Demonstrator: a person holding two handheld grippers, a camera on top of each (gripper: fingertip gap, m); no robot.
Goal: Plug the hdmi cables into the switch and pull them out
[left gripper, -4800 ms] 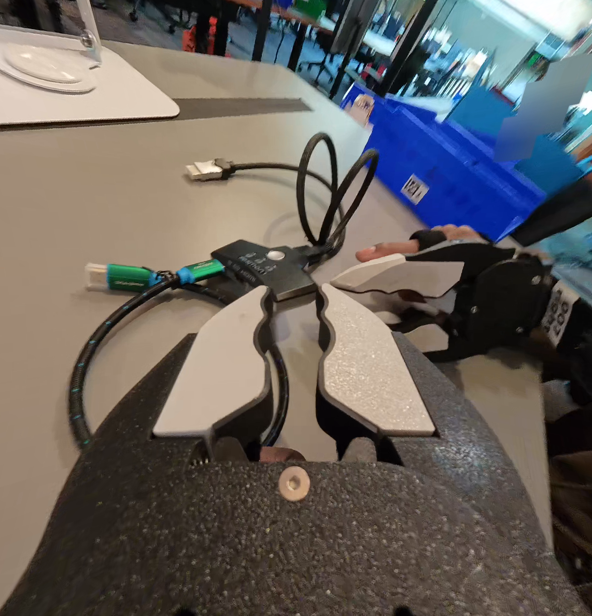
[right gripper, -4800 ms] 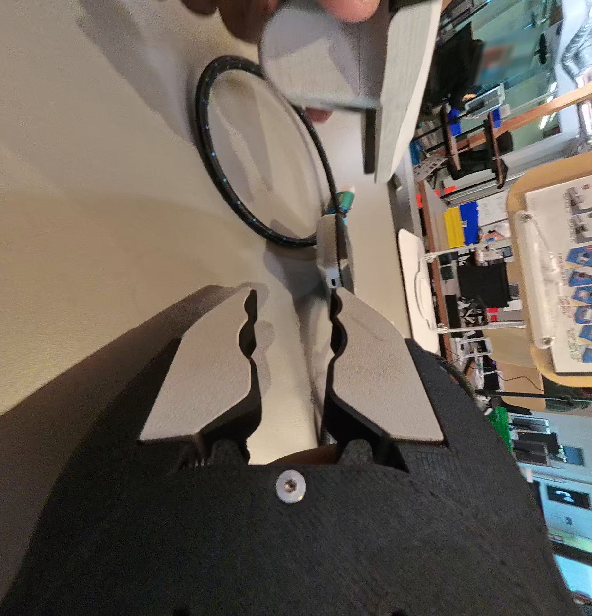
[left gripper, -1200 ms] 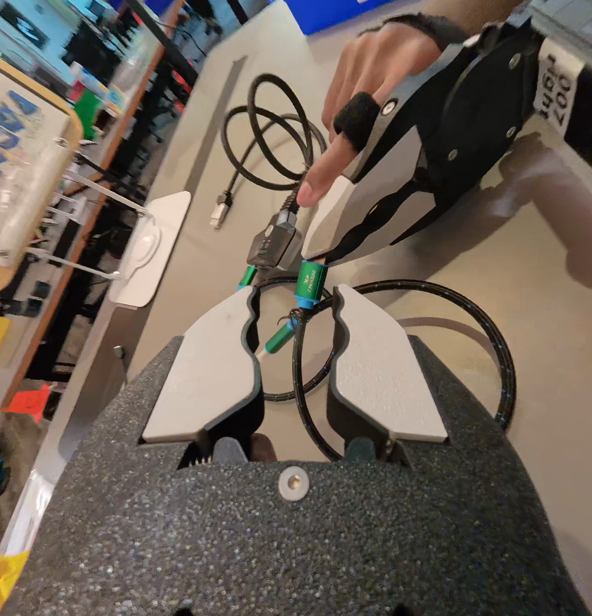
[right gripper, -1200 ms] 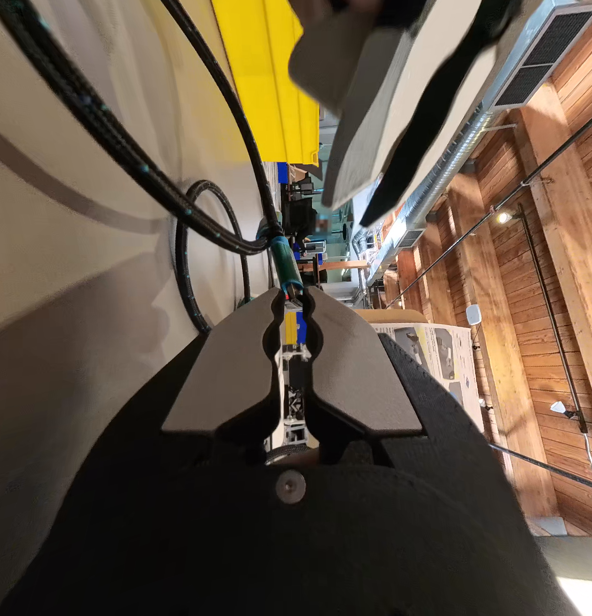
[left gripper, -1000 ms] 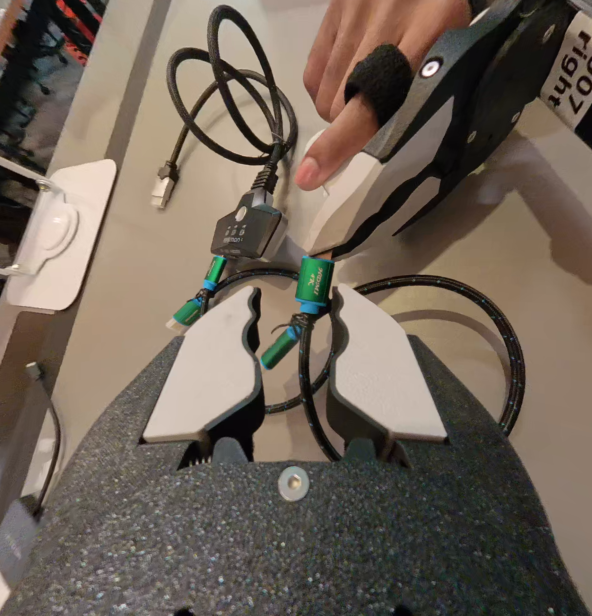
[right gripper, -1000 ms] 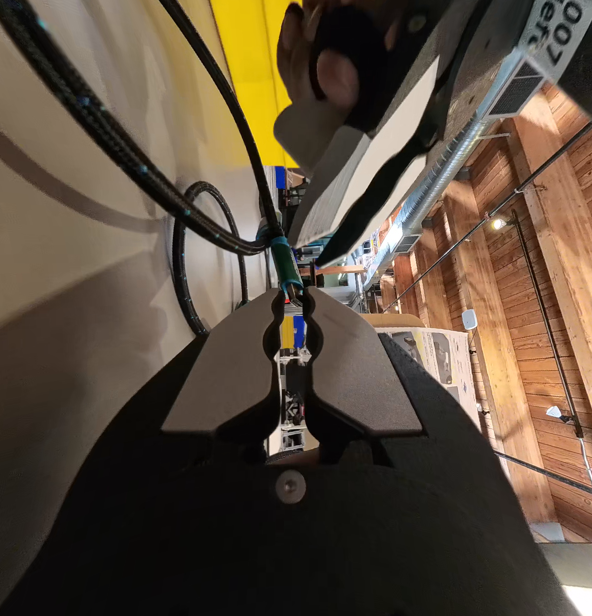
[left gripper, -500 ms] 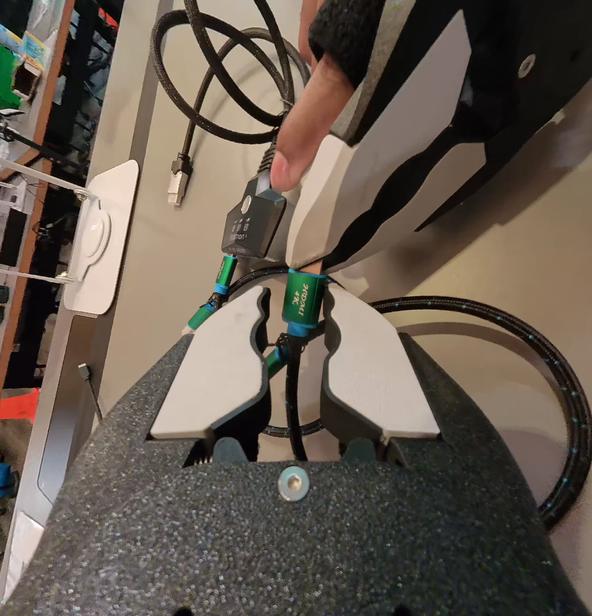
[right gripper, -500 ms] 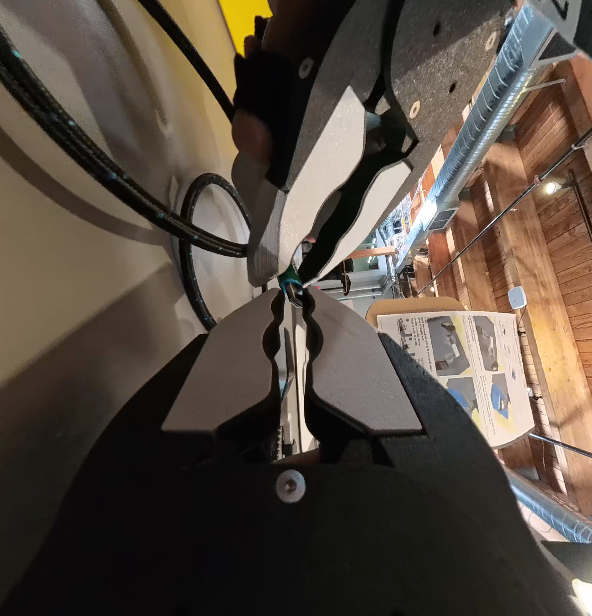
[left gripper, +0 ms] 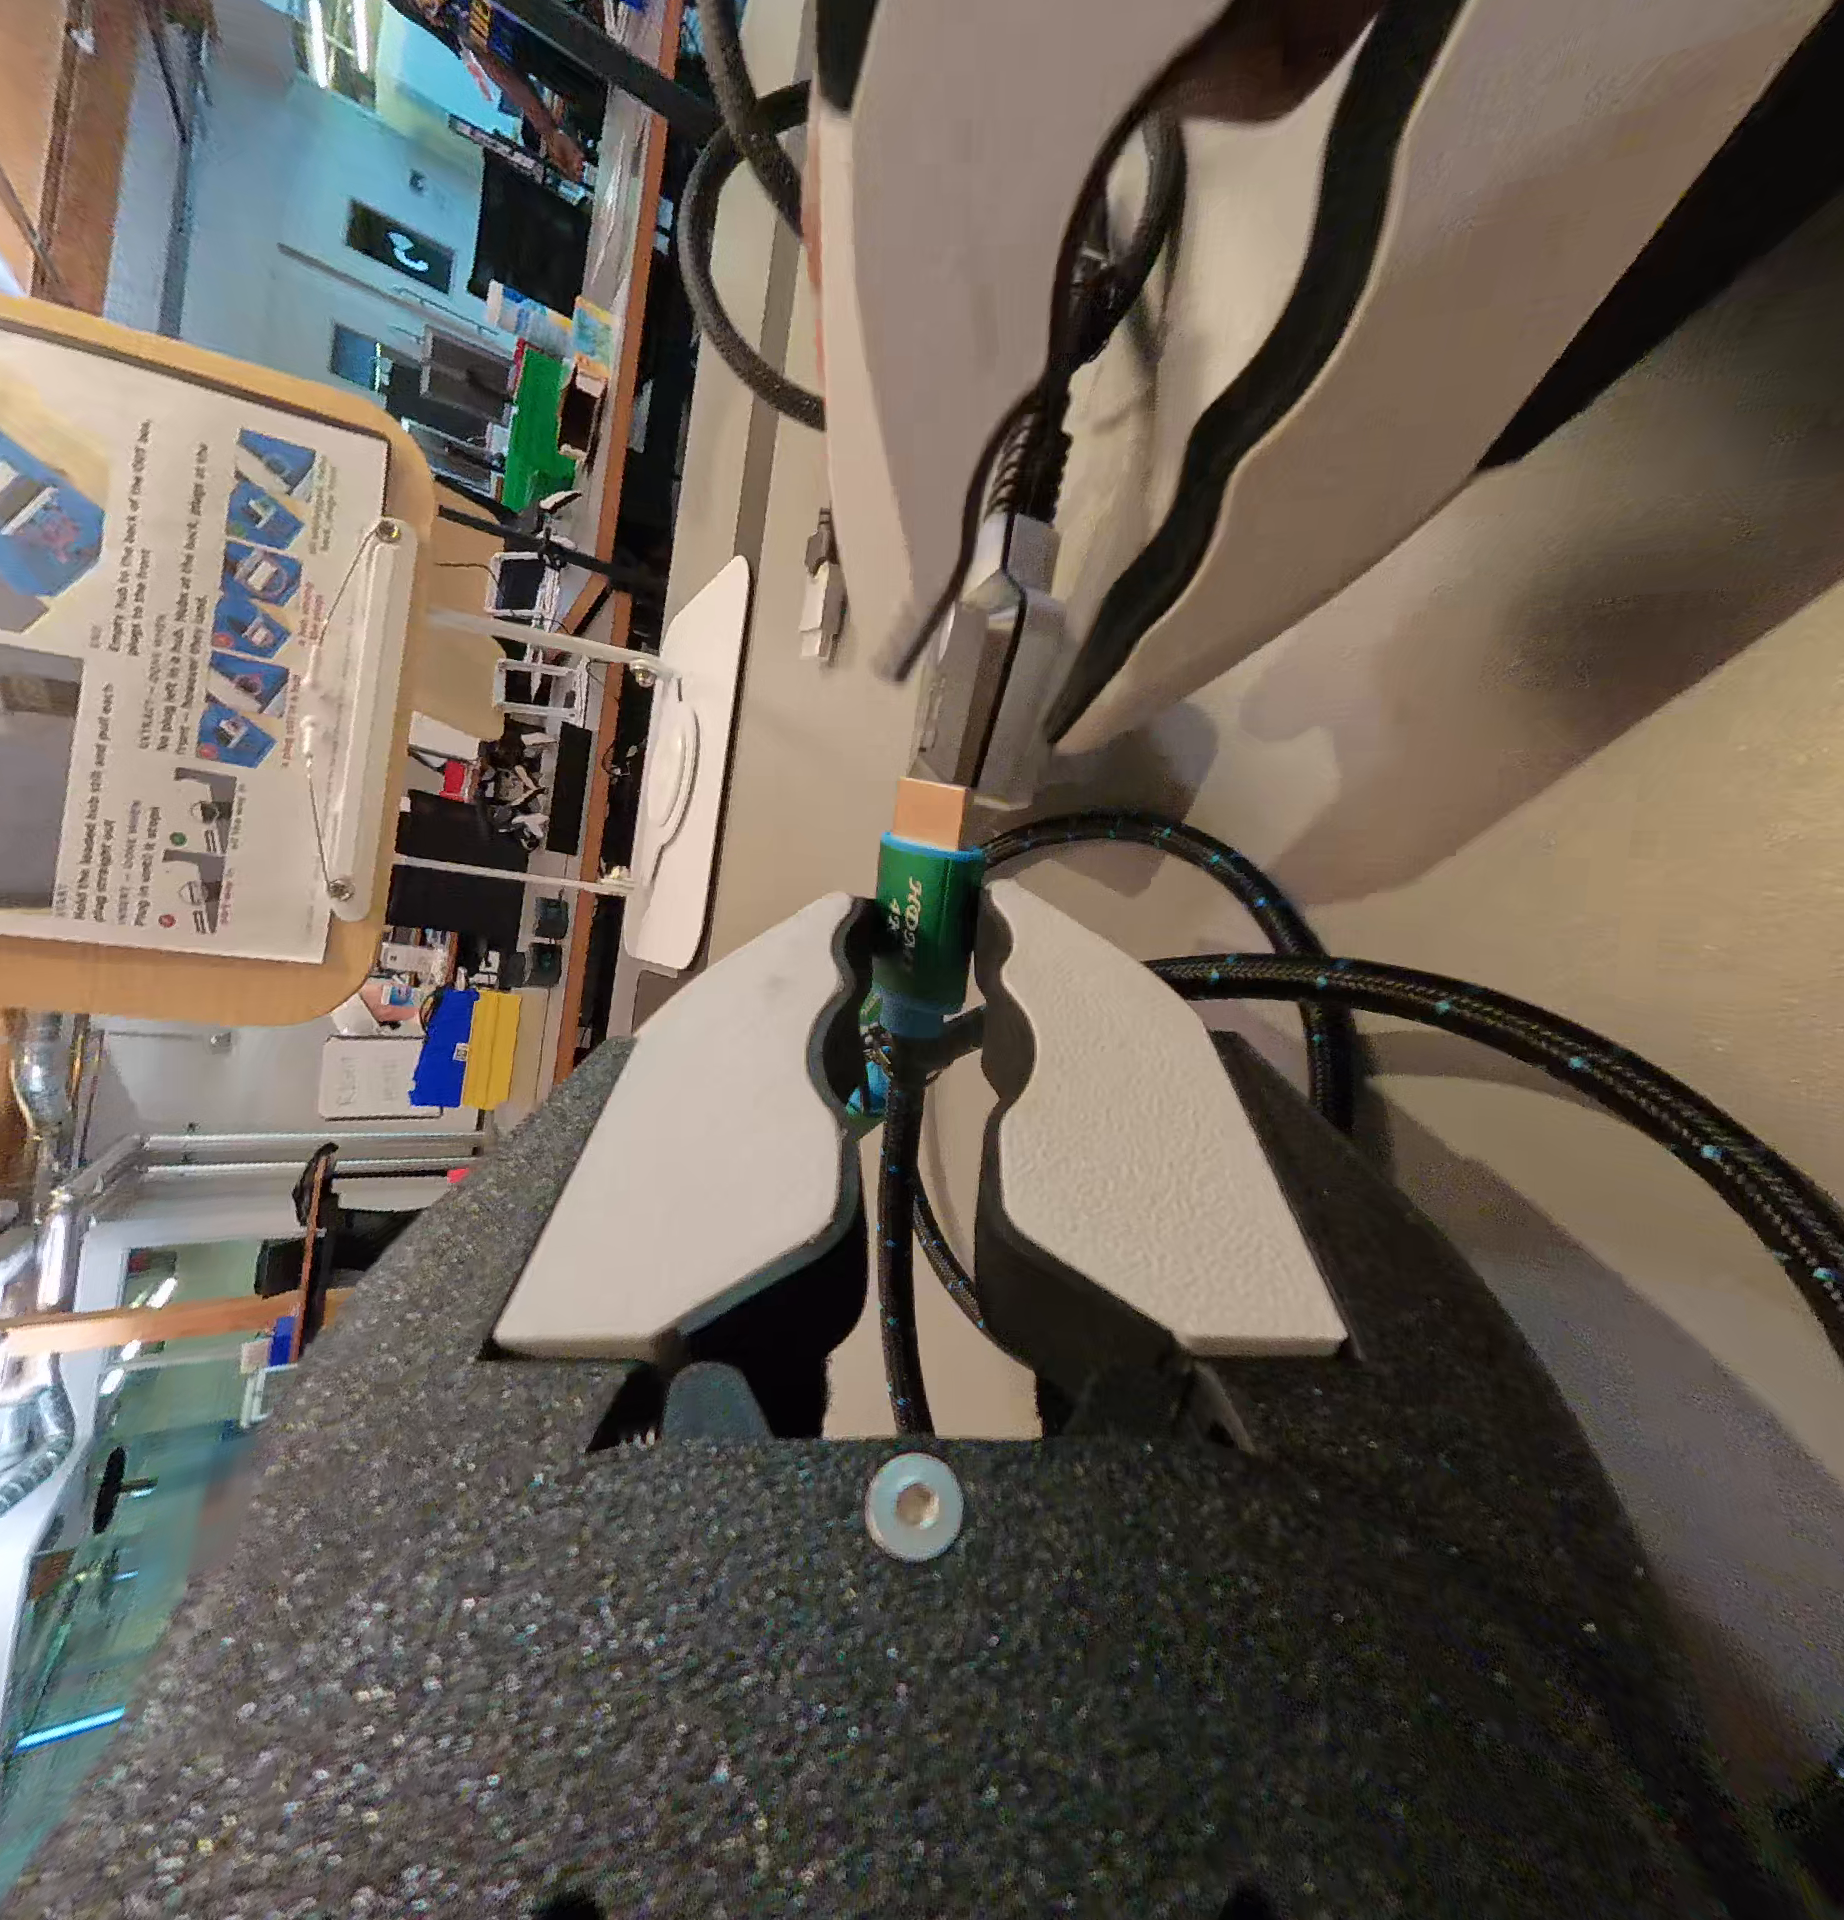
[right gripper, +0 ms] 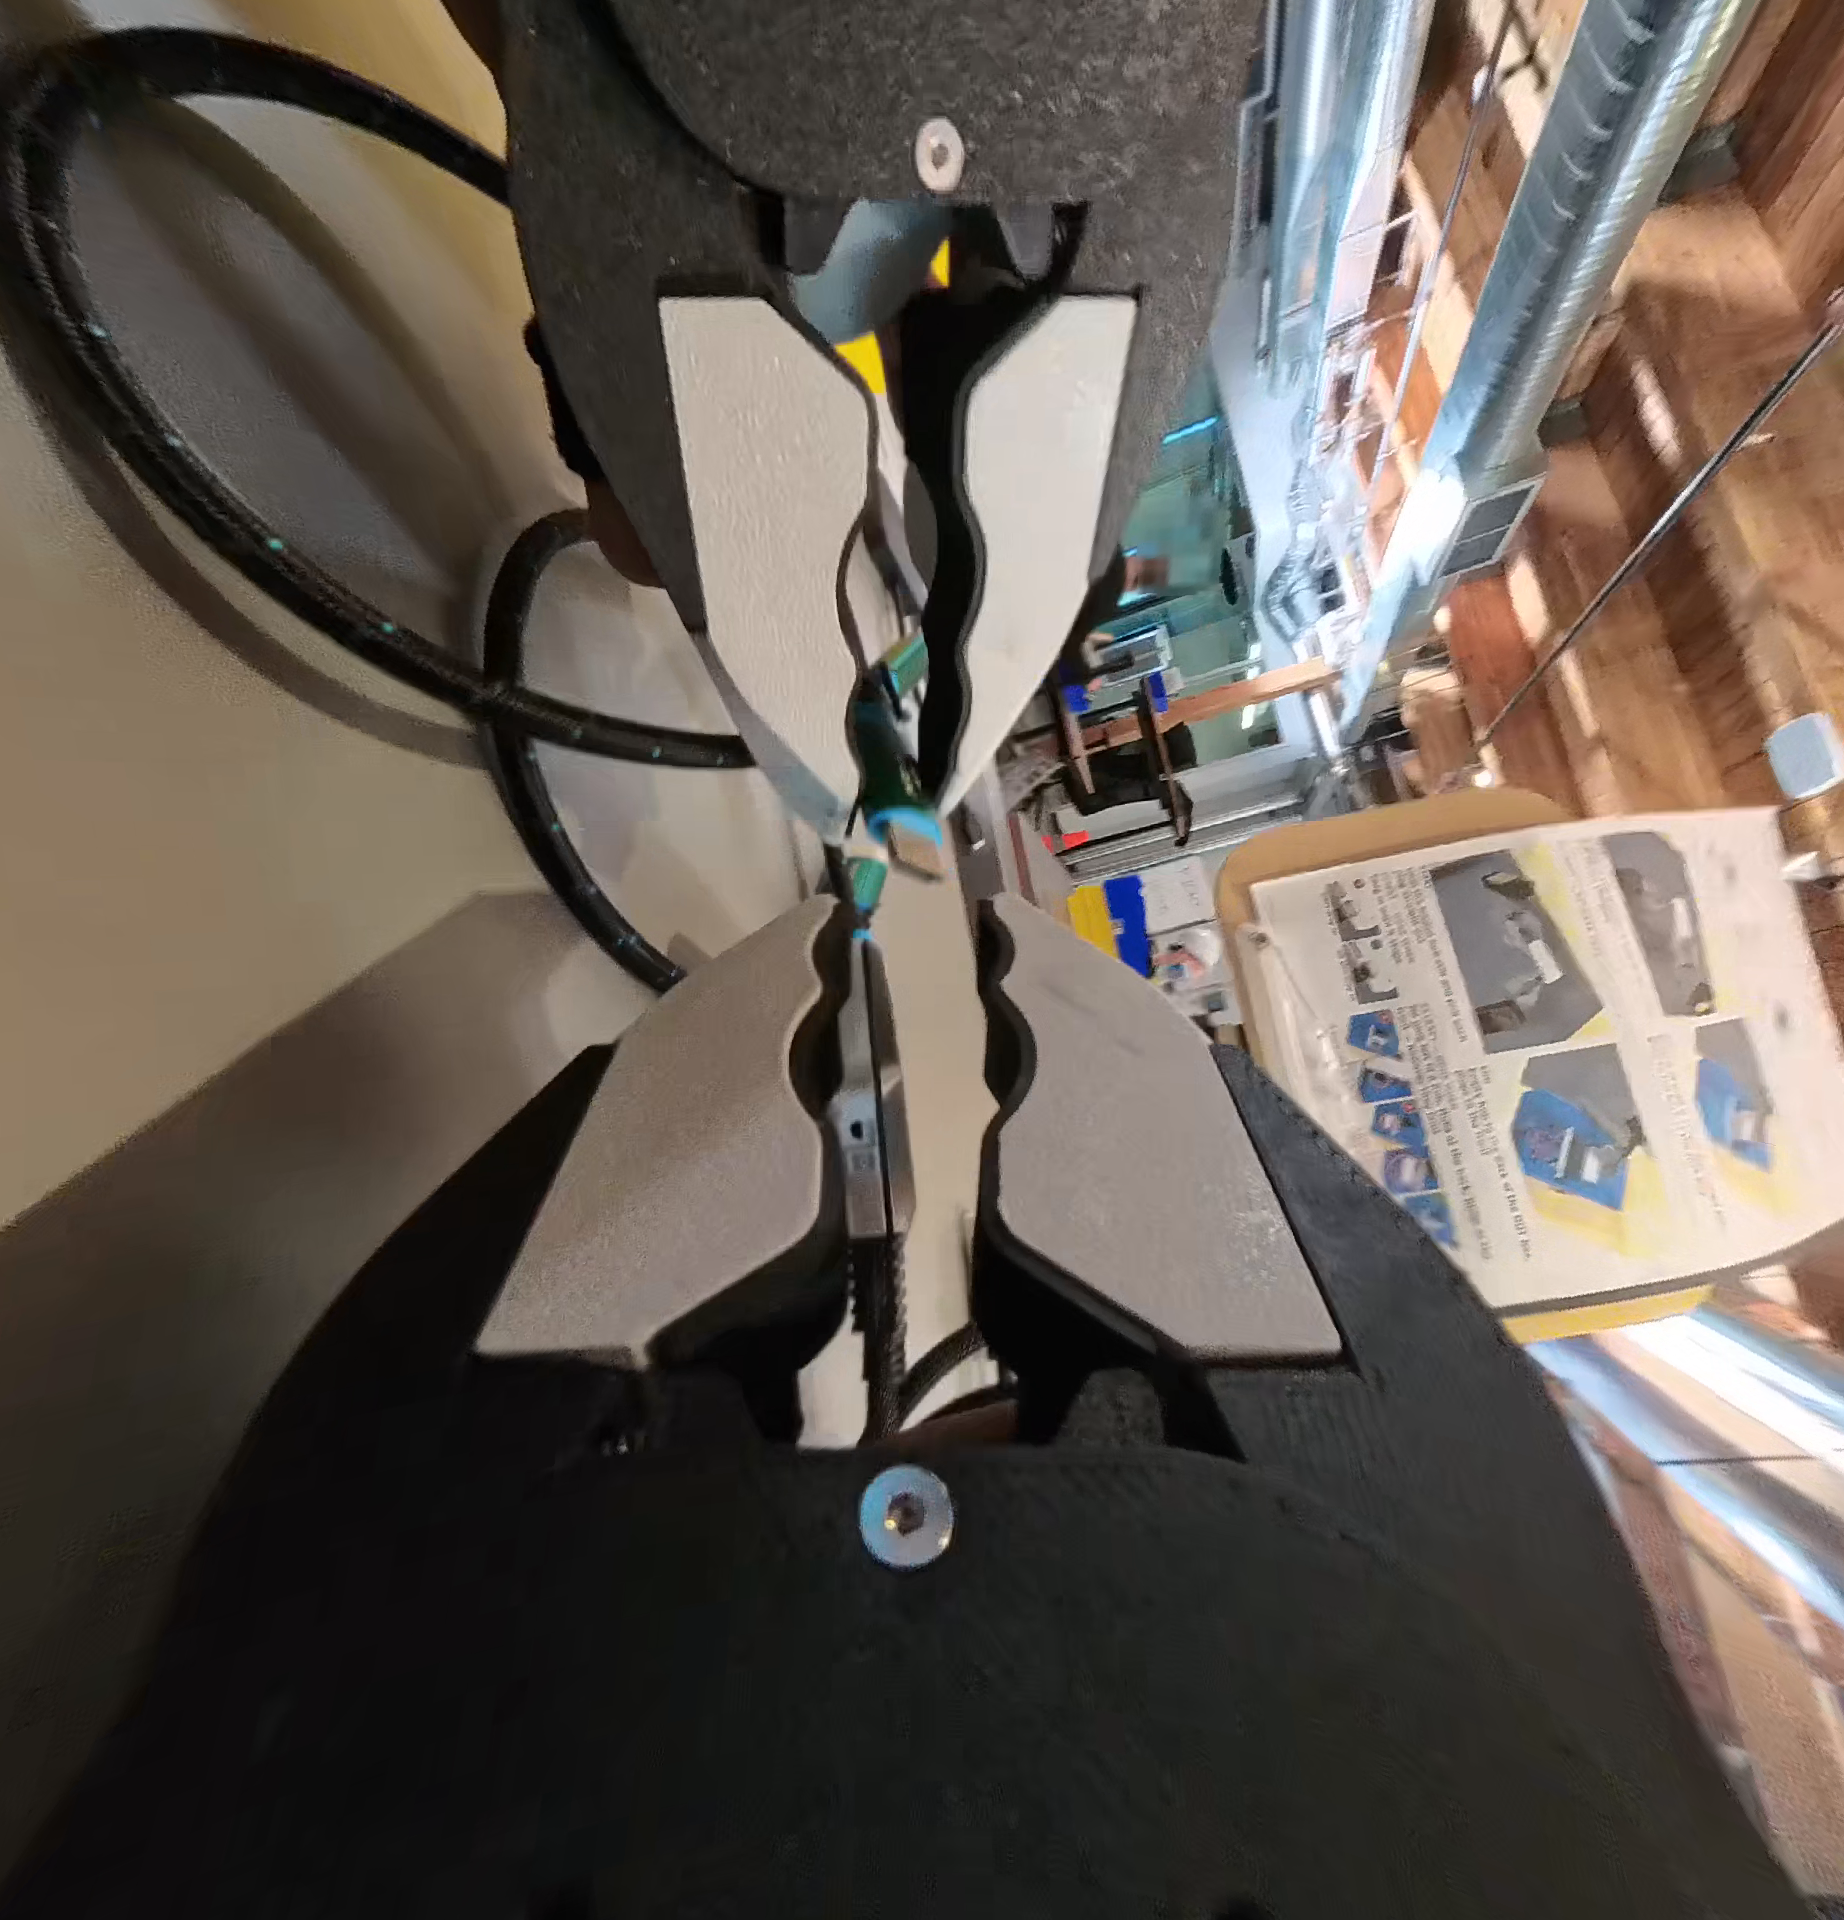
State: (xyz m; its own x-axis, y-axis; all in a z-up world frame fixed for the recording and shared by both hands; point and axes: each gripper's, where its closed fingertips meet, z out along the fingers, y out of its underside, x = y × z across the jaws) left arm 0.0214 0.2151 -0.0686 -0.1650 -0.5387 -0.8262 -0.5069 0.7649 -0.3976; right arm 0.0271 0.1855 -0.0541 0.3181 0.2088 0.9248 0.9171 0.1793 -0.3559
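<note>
At the left gripper (left gripper: 918, 904): one green metal-shelled cable plug with a gold tip (left gripper: 923, 925), clamped by its shell between the two grey fingers (left gripper: 1126, 1122). A second ago these fingers stood wide on either side of the plug; they have since drawn in and now press on it. Gold tip bare, pointing forward, well clear of the pads.

Right gripper (right gripper: 902, 914): fingers apart. Half a second ago they were pinched on the plug's gold tip; that hold is gone and the plug has passed over to the left gripper.

Flat grey adapter block with ports (right gripper: 868, 1143): seen edge-on between the right gripper's fingers, close against one of them, with bare table showing on its other side. Not gripped, as far as can be seen. The gold tip sits just beside the block's near end, apart from it.

Second, smaller green plug (right gripper: 864, 883): at the block's front end; whether it is seated there cannot be told.

Black braided cable with blue flecks (left gripper: 1520, 1049): runs back from the held plug through the left gripper, then loops wide over the beige table (left gripper: 1624, 779).

Plain black cable (left gripper: 741, 312): coiled beyond the block.

White flat stand base (left gripper: 694, 748): farther off on the table.

Wooden board with a printed sheet (left gripper: 170, 644): background.

Obstructions: cable loops crowd both grippers; the second plug lies close to the held tip's path.
</note>
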